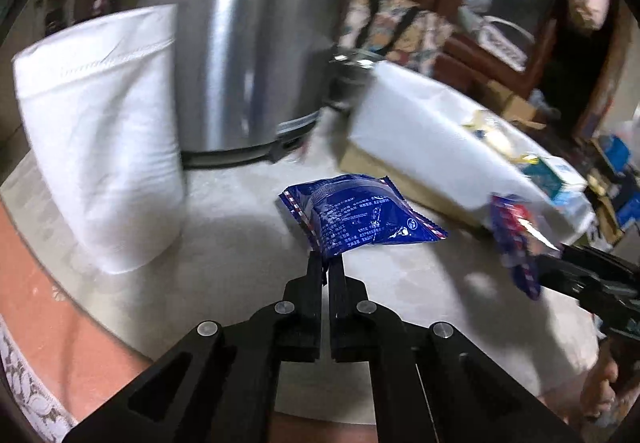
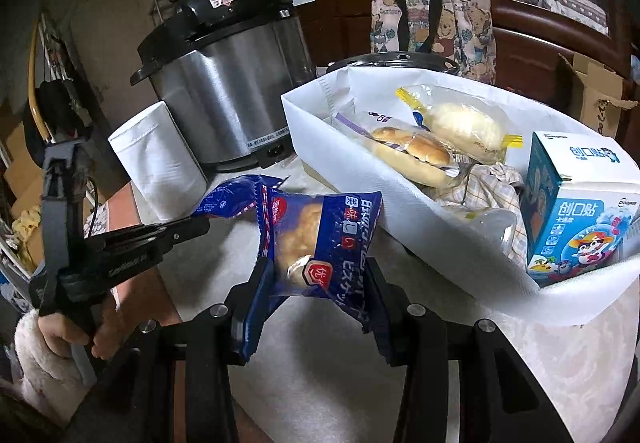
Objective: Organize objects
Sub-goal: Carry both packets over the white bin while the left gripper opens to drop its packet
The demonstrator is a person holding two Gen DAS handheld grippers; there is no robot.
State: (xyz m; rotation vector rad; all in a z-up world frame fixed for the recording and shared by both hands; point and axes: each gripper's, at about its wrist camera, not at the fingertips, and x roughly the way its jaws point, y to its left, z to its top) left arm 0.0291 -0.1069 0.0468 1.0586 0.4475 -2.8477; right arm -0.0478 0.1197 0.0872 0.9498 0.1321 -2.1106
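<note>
The left gripper [image 1: 325, 259] has its jaws together, pinching the near corner of a blue packet [image 1: 360, 219] that lies on the white tabletop [image 1: 248, 243] toward its middle. The right gripper [image 2: 316, 283] is clamped on a second blue snack pack [image 2: 316, 243], held clear above the table with a biscuit showing through its window. A white bin [image 2: 360, 171] sits at the table's right side, holding two wrapped buns [image 2: 412, 151], a checked cloth [image 2: 488, 183] and a small carton [image 2: 576, 211]. A steel cooker [image 1: 248, 55] stands at the far edge, with a smaller white bin [image 1: 104, 131] just left of it. A hand [image 2: 76, 339] in a fleecy sleeve grips the left tool's handle.
</note>
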